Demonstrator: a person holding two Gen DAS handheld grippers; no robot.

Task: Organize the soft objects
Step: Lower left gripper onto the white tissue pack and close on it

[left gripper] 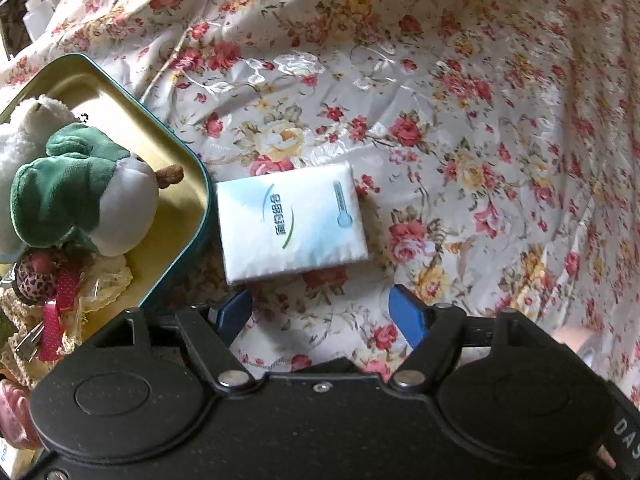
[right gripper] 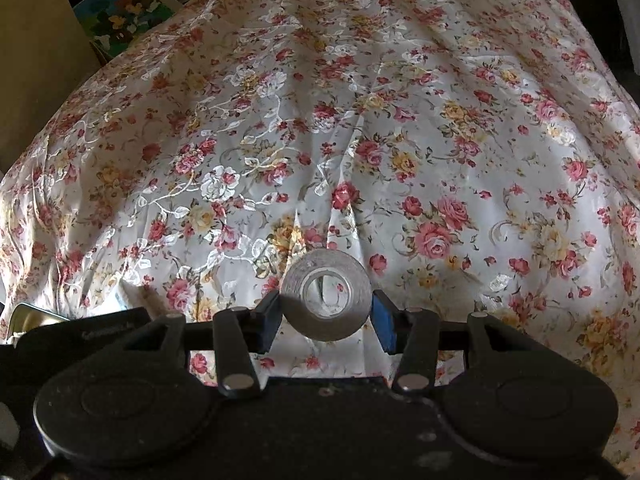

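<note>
In the left wrist view a white and blue tissue pack [left gripper: 290,222] lies flat on the floral cloth, right beside a teal tin box [left gripper: 182,144]. The tin holds a green and white plush toy [left gripper: 76,190] and a white fluffy plush [left gripper: 24,132]. My left gripper [left gripper: 320,314] is open and empty, just short of the tissue pack. In the right wrist view my right gripper [right gripper: 326,310] is shut on a silver tape roll [right gripper: 325,295], held just above the cloth.
Lace pouches with a pink ribbon [left gripper: 56,312] lie at the tin's near end. White squeeze bottles [left gripper: 36,14] stand past the cloth's far left edge. A colourful box [right gripper: 120,12] sits beyond the cloth at upper left. A metal edge [right gripper: 28,314] shows at left.
</note>
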